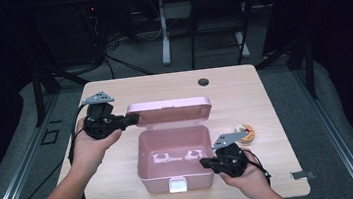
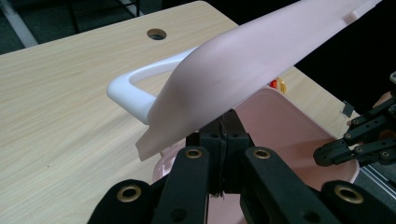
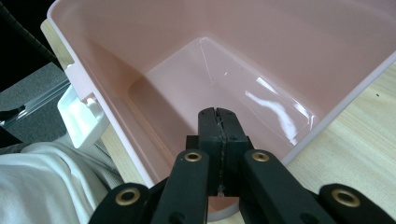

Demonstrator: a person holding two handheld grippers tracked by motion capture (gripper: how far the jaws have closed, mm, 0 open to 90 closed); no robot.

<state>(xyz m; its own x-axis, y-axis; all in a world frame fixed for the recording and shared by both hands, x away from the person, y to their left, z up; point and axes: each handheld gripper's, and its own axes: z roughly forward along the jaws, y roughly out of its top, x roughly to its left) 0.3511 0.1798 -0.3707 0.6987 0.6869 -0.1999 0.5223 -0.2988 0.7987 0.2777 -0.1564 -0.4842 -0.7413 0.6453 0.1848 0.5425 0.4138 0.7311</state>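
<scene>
Pink box [image 1: 174, 160] sits open at the table's [image 1: 113, 94] near middle, its lid [image 1: 168, 111] upright at the far side. My left gripper [image 1: 131, 119], clenched, looks to pinch the lid's left corner; if it slips, the lid could drop. My right gripper [image 1: 207, 163], clenched empty at the box's right rim, might shove it.

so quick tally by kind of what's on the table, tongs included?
Pink box with its lid up: 1
Small round orange-and-red thing beside the box, too small to identify: 1
Small grey clip-like piece at the table's near right corner: 1
Tongs, left and right, both shut: 2
Total: 5
</scene>
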